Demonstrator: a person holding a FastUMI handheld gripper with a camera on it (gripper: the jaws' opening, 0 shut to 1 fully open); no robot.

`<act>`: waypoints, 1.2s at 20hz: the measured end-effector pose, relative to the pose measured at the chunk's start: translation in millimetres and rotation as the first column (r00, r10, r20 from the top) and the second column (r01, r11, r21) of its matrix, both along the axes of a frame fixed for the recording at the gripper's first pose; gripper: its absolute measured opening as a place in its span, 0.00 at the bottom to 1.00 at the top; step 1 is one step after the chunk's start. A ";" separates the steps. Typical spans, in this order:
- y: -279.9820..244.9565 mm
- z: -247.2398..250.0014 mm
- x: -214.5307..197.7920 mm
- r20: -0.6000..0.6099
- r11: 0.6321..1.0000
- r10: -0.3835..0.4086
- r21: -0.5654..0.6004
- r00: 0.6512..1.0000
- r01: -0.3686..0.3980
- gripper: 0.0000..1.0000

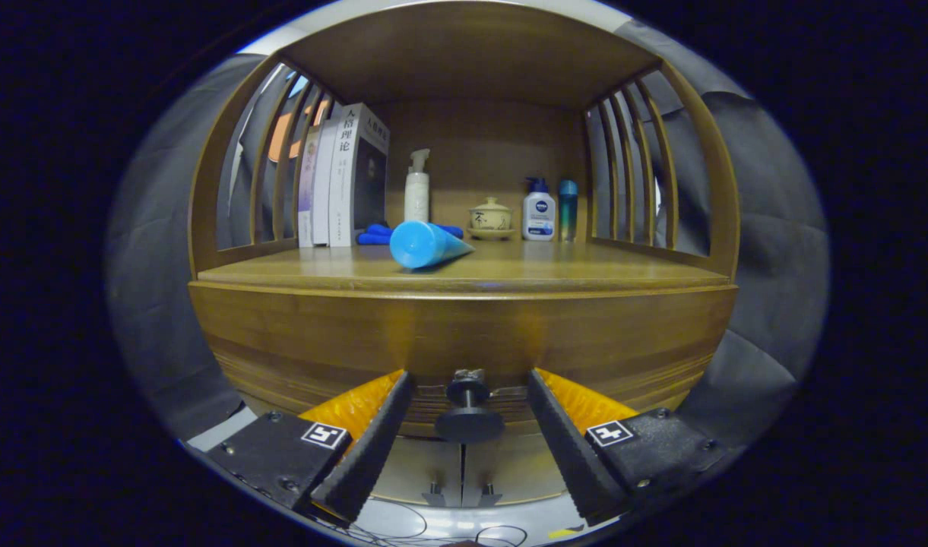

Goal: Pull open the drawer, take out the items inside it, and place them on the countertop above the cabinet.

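Straddling drawer knob (468,414), gripper (469,395) fingers spread, not touching; drawer (464,342) closed, contents hidden; blue tube (425,245) on countertop (585,266).

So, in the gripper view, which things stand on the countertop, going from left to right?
books → blue cloth → blue tube → lidded cup → white lotion bottle → teal bottle. Below, the open gripper has the drawer knob between its fingers.
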State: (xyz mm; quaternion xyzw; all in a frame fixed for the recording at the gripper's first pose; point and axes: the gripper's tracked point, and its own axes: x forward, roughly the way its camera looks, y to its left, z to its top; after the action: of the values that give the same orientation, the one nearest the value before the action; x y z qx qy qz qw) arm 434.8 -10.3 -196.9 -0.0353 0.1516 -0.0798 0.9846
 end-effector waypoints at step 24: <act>14.5 141.7 -159.2 0.190 0.984 0.178 -0.010 0.966 -0.180 1.00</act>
State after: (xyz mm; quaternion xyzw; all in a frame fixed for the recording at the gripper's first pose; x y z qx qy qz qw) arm 275.6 4.2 -55.1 -0.0375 0.0535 0.0069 0.9978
